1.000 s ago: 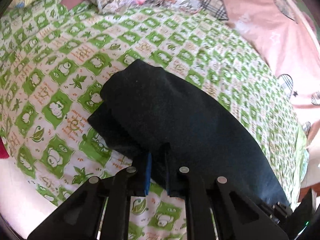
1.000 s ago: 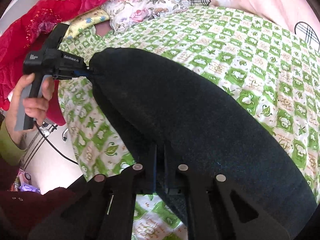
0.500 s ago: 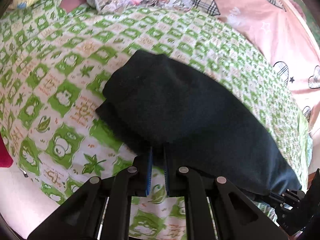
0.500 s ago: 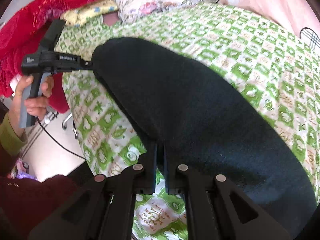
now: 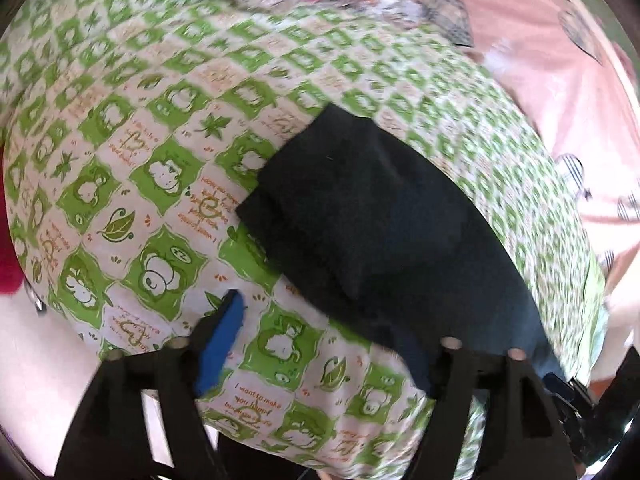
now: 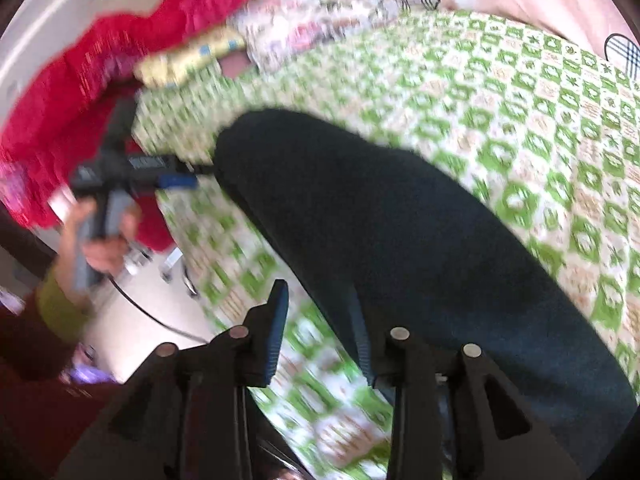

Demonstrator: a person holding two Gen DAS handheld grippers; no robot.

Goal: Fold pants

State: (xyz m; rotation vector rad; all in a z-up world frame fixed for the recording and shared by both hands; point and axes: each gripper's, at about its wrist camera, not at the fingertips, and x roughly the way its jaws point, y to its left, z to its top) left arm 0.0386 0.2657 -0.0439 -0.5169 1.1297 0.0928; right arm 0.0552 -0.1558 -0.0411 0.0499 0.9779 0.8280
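The dark pants lie folded in a long band on the green-and-white patterned bedspread. My left gripper is open at the band's near edge, with its blue-padded left finger over bare bedspread and its right finger at the cloth's edge. In the right wrist view the pants stretch away from my right gripper, which is open, its right finger against the cloth. The left gripper shows there at the band's far end, held by a hand.
A pink heart-print quilt lies beyond the bedspread. A floral pillow, a yellow cloth and a red blanket sit at the head of the bed. The bed edge and the floor are at lower left.
Both grippers were shut on the pants' edge and have opened, letting the cloth go. The pants now lie flat on the bedspread. Both cameras have shifted slightly.
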